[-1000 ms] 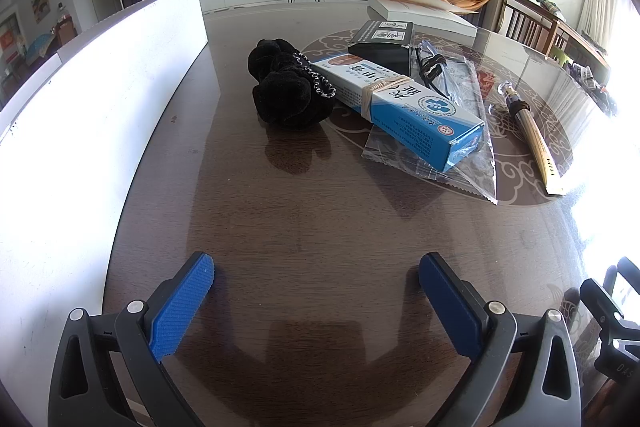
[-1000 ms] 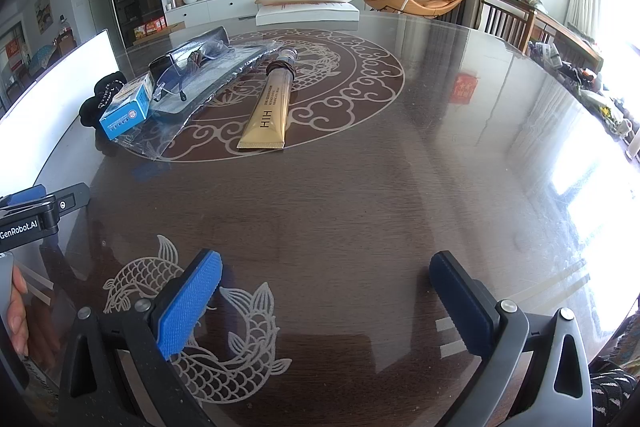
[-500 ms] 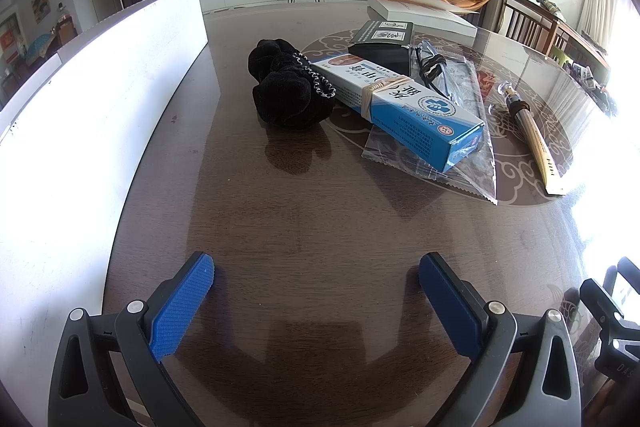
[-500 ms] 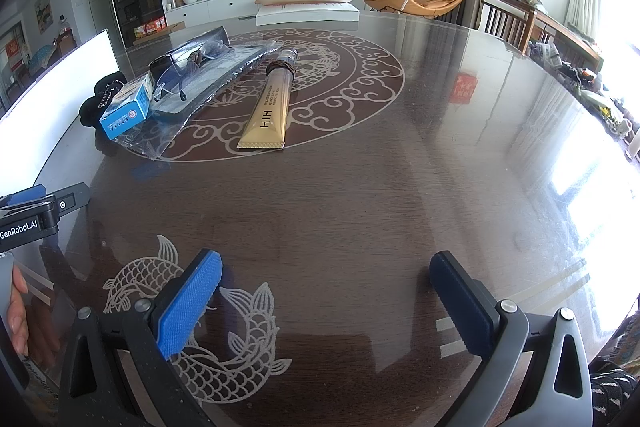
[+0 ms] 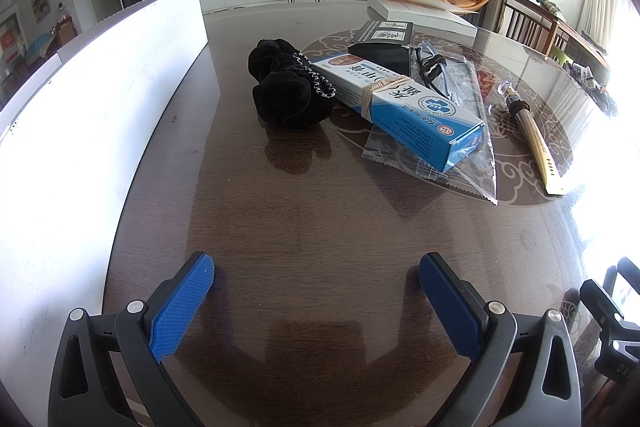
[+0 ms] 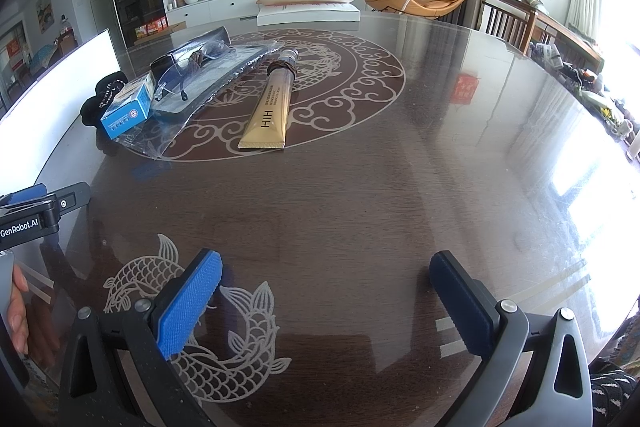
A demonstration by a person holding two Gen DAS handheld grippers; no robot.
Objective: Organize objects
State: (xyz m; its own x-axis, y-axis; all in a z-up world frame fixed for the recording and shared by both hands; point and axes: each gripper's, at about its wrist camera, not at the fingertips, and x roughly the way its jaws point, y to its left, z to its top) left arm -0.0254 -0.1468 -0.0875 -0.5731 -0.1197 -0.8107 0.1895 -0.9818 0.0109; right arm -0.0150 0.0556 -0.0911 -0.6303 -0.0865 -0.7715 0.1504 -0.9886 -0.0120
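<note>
Waiting at the near edge of the table [image 5: 304, 227], neither claw has started sorting; the left gripper [image 5: 316, 303] hangs with its jaws spread wide and nothing between them, and the right gripper [image 6: 326, 301] is likewise wide apart and empty. Going left to right in the left wrist view: a long white box [image 5: 92, 115] runs along the left side, its inside hidden from here, so what it holds cannot be told; then a black scrunchie [image 5: 290, 91] touching the far-left end of a blue carton [image 5: 400, 103]; the carton lies on a clear plastic bag [image 5: 460, 163], which seems to hold glasses [image 5: 434, 71]; a black box [image 5: 384, 47] sits just beyond; a gold tube [image 6: 268, 111] lies apart to the right. Nothing looks put away yet, so this reads as the very start; the next move likely calls for reaching far to the cluster, closing on one loose item such as the scrunchie, and carrying it left to the white box.
</note>
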